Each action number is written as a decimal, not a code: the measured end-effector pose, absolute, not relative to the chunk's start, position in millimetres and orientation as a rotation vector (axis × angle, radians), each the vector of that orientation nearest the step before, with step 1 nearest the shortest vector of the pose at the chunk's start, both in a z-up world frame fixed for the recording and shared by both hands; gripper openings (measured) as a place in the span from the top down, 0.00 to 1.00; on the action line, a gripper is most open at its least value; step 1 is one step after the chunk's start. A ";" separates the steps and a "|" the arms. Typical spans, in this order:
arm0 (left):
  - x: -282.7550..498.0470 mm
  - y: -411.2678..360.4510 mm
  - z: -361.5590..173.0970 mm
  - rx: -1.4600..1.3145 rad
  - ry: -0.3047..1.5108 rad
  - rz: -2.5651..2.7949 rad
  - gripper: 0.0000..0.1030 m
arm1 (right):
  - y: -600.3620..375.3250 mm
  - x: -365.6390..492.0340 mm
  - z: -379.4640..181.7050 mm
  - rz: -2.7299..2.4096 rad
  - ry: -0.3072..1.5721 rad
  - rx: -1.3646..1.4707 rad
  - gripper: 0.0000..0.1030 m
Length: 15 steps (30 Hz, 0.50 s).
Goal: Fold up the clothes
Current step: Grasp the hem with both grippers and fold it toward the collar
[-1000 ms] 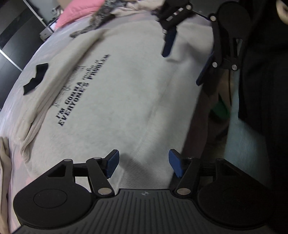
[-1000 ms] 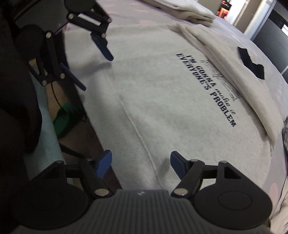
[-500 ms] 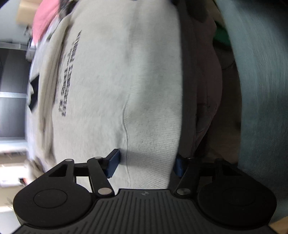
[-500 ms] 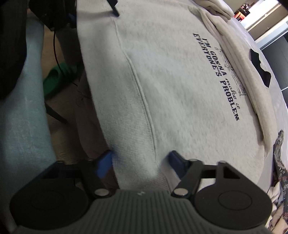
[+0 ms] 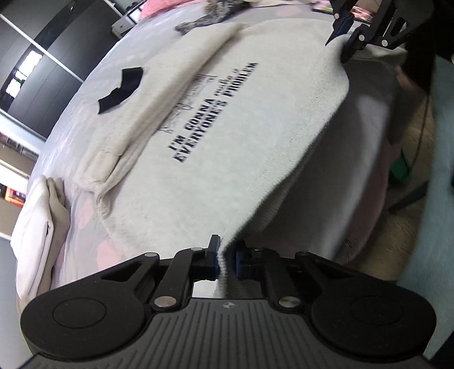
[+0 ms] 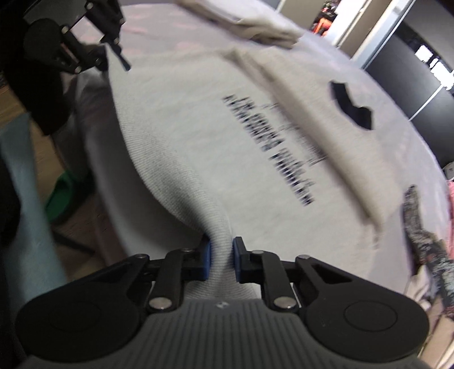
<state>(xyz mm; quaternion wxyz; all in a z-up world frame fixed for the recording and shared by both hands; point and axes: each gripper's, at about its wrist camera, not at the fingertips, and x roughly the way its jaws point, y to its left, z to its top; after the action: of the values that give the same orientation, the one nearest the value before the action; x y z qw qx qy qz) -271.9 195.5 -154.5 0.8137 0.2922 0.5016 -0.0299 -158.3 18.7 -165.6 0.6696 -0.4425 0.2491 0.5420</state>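
A pale grey sweatshirt (image 5: 232,133) with dark printed lettering (image 5: 210,116) lies face up on a bed, one sleeve folded across its chest. My left gripper (image 5: 226,262) is shut on the ribbed hem at one bottom corner, lifted off the bed edge. My right gripper (image 6: 221,262) is shut on the hem at the other corner of the same sweatshirt (image 6: 227,136). Each gripper shows in the other's view: the right gripper (image 5: 344,42) at top right, the left gripper (image 6: 116,55) at top left. The hem hangs taut between them.
A folded cream garment (image 5: 37,227) lies at the sweatshirt's side, seen also as a cream garment (image 6: 255,25) in the right view. A patterned dark cloth (image 6: 420,227) and pink fabric (image 5: 159,7) lie on the bed. Beyond the bed edge (image 5: 377,176) are wood floor and a green item (image 6: 68,193).
Both grippers, open a second ago over the hem, have closed on its two corners and raised the hem off the bed edge. The views now look across the sweatshirt.
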 end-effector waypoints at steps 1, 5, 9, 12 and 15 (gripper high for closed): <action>-267.2 198.2 -150.2 0.623 1.064 -0.054 0.92 | 22.6 -154.1 -162.7 1.211 0.547 -1.001 0.83; -238.0 214.8 -137.6 0.590 1.040 -0.009 0.92 | 48.5 -127.9 -161.7 1.172 0.550 -1.012 0.84; -200.1 231.4 -140.9 0.561 1.046 0.042 0.92 | 75.8 -100.5 -162.1 1.134 0.561 -1.023 0.84; -175.6 242.3 -150.8 0.541 1.070 0.074 0.92 | 96.2 -79.9 -162.5 1.105 0.569 -1.030 0.84; -159.5 251.6 -160.3 0.496 1.101 0.097 0.89 | 112.2 -60.3 -167.3 1.076 0.605 -1.019 0.82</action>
<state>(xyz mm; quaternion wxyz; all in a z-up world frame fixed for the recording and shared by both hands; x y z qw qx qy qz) -159.5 251.6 -160.3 0.8221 0.2330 0.5176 0.0454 -60.3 112.2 -167.3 0.6966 -0.4569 0.2711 0.4822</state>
